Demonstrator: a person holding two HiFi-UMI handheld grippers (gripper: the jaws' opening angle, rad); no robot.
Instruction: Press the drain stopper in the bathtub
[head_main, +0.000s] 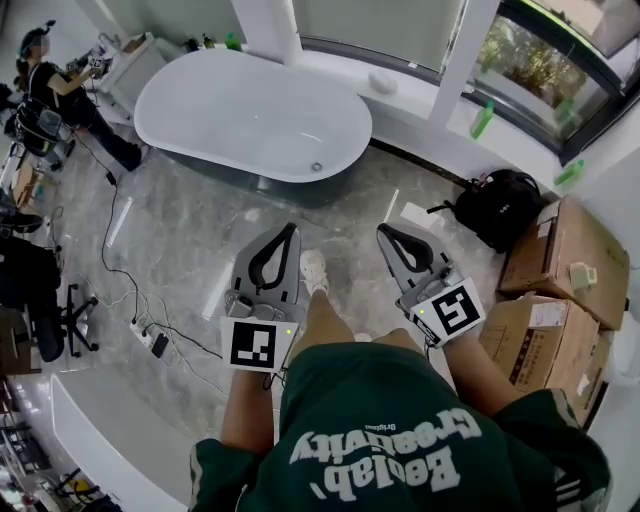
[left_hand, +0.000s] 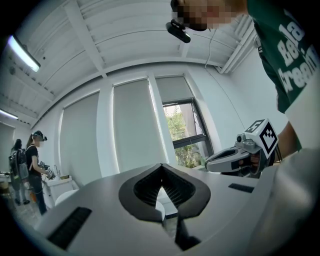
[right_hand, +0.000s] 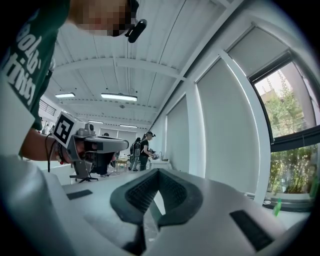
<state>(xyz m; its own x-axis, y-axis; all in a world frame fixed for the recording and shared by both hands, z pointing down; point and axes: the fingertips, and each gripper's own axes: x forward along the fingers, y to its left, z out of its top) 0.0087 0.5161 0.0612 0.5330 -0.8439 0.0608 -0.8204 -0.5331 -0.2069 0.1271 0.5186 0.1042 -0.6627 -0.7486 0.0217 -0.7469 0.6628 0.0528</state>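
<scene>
Progress is nil: my left hand-held gripper (head_main: 291, 232) and right hand-held gripper (head_main: 385, 232) are both pressed together and empty, level above the floor (head_main: 180, 250), with the stopper (head_main: 317, 167) untouched in the tub (head_main: 240, 110) well ahead, so the approach and the press both remain.

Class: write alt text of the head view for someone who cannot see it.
A person holds a left gripper and right gripper, both shut and empty, above a grey marble floor, short of a white oval bathtub whose drain stopper sits at its near end. A black backpack lies to the right.
</scene>
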